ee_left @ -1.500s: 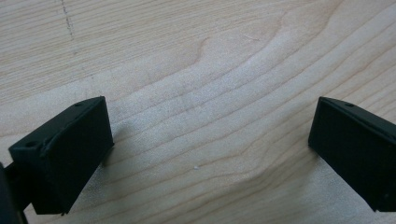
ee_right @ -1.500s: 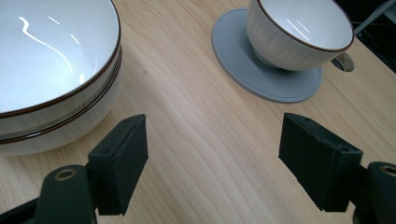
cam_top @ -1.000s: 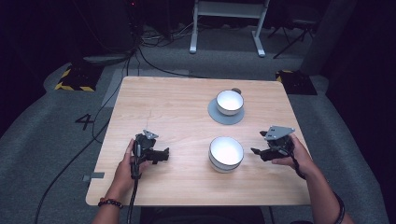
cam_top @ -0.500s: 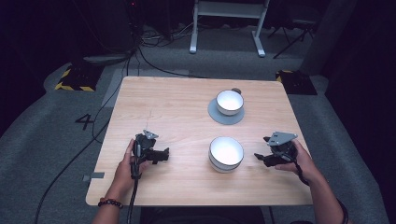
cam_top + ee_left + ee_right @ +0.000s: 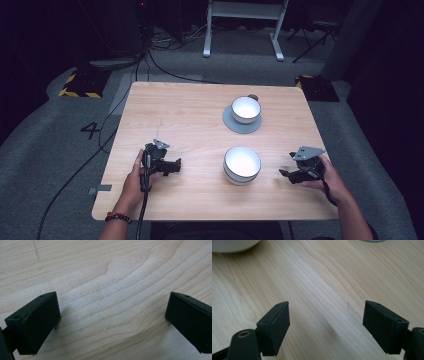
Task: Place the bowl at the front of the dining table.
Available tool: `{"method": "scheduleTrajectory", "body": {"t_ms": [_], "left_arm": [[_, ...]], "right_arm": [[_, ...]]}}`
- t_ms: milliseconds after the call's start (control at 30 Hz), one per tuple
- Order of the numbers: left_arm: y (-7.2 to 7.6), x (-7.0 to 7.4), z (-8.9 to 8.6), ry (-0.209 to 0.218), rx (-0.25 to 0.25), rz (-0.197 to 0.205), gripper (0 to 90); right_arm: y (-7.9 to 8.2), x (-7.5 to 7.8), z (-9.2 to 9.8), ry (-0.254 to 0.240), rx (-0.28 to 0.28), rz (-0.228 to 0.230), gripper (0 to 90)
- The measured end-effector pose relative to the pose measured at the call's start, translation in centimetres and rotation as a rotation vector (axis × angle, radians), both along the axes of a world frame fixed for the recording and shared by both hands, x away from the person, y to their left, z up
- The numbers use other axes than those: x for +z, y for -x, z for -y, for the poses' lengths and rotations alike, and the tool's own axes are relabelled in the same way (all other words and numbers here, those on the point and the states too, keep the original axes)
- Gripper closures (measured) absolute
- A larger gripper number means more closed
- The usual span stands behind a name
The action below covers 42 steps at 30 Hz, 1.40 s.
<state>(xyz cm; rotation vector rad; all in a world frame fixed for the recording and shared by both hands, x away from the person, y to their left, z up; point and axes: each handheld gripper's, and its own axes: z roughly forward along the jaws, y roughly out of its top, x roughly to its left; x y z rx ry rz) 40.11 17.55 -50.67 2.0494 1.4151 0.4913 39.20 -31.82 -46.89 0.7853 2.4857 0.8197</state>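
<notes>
A white bowl [image 5: 242, 164] sits upright and empty on the wooden table [image 5: 185, 120], slightly right of center in the lower half of the high view; its rim curves into the upper left corner of the right gripper view. Above it in the frame, well apart, a white cup [image 5: 246, 109] stands upright on a round grey saucer [image 5: 231, 123].

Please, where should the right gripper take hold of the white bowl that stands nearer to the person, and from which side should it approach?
Probably the rim. The near bowl stands upright and open, with no handle visible, so its thin wall on the side facing the right gripper suits two jaws: one inside, one outside. That gripper is open, low on the table, with bare wood between them, so coming from the bowl's right looks simplest.
</notes>
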Motion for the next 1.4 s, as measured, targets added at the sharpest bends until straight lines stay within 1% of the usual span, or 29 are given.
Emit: {"method": "scheduleTrajectory", "body": {"t_ms": [33,67,100,133,167,267,333,367,433,467,533,600,700,800,833,867,900,1033,1067,1133,1200,1300,1400], "left_arm": [[0.0,0.0,0.0,0.000,0.000,0.000,0.0],[0.0,0.0,0.0,0.000,0.000,0.000,0.0],[0.0,0.0,0.0,0.000,0.000,0.000,0.0],[0.0,0.0,0.0,0.000,0.000,0.000,0.0],[0.0,0.0,0.0,0.000,0.000,0.000,0.0],[0.0,0.0,0.0,0.000,0.000,0.000,0.0],[0.0,0.0,0.0,0.000,0.000,0.000,0.0],[0.0,0.0,0.0,0.000,0.000,0.000,0.0],[0.0,0.0,0.0,-0.002,-0.001,-0.001,0.0],[0.0,0.0,0.0,-0.001,-0.001,-0.001,0.0],[0.0,0.0,0.0,-0.002,-0.001,-0.001,0.0],[0.0,0.0,0.0,0.000,0.000,0.000,0.0],[0.0,0.0,0.0,0.000,0.000,0.000,0.0],[0.0,0.0,0.0,-0.002,0.000,-0.002,0.0],[0.0,0.0,0.0,0.000,0.000,0.000,0.0],[0.0,0.0,0.0,-0.003,0.001,-0.002,0.0],[0.0,0.0,0.0,0.000,0.000,0.000,0.0],[0.0,0.0,0.0,-0.001,0.000,-0.001,0.0],[0.0,0.0,0.0,-0.001,-0.001,-0.001,0.0],[0.0,0.0,0.0,-0.001,0.000,-0.001,0.0],[0.0,0.0,0.0,-0.002,-0.001,-0.001,0.0],[0.0,0.0,0.0,-0.001,-0.001,-0.002,0.0],[0.0,0.0,0.0,0.000,0.000,0.000,0.0]], "right_arm": [[-0.1,-0.1,0.3,0.004,0.017,0.002,21.6],[0.0,-0.2,0.4,0.000,0.005,-0.001,21.5],[0.0,-0.2,0.4,0.000,0.005,-0.001,21.5],[-0.1,-0.3,0.9,0.006,0.012,0.009,21.0],[0.0,-0.4,1.0,-0.011,-0.001,0.001,20.8],[-0.1,-0.7,1.6,-0.026,-0.014,-0.005,20.8],[-0.1,-0.8,1.7,-0.030,-0.012,-0.005,20.8],[0.0,-1.0,1.9,-0.047,-0.044,-0.015,20.5],[-0.1,-1.1,2.1,-0.052,-0.043,-0.017,20.5],[-0.1,-1.4,2.6,-0.068,-0.044,-0.023,20.3],[-0.1,-1.6,2.9,-0.065,-0.047,-0.020,20.1],[0.0,-1.9,3.4,-0.087,-0.072,-0.031,20.0],[0.1,-2.1,3.9,-0.103,-0.077,-0.032,19.8],[0.2,-2.3,4.1,-0.109,-0.084,-0.031,19.7],[0.2,-2.3,4.2,-0.115,-0.091,-0.040,19.6],[0.2,-2.4,4.3,-0.116,-0.090,-0.035,19.5],[0.3,-2.5,4.4,-0.127,-0.109,-0.046,19.5],[0.2,-2.7,4.7,-0.131,-0.119,-0.050,19.6],[0.1,-2.9,4.9,-0.148,-0.144,-0.059,18.4],[0.0,-3.0,5.1,-0.156,-0.146,-0.061,18.4],[-0.1,-3.2,5.3,-0.183,-0.159,-0.073,18.1],[0.1,-3.6,5.6,-0.215,-0.164,-0.042,17.3],[0.2,-3.6,5.6,-0.216,-0.166,-0.043,17.2]]}}
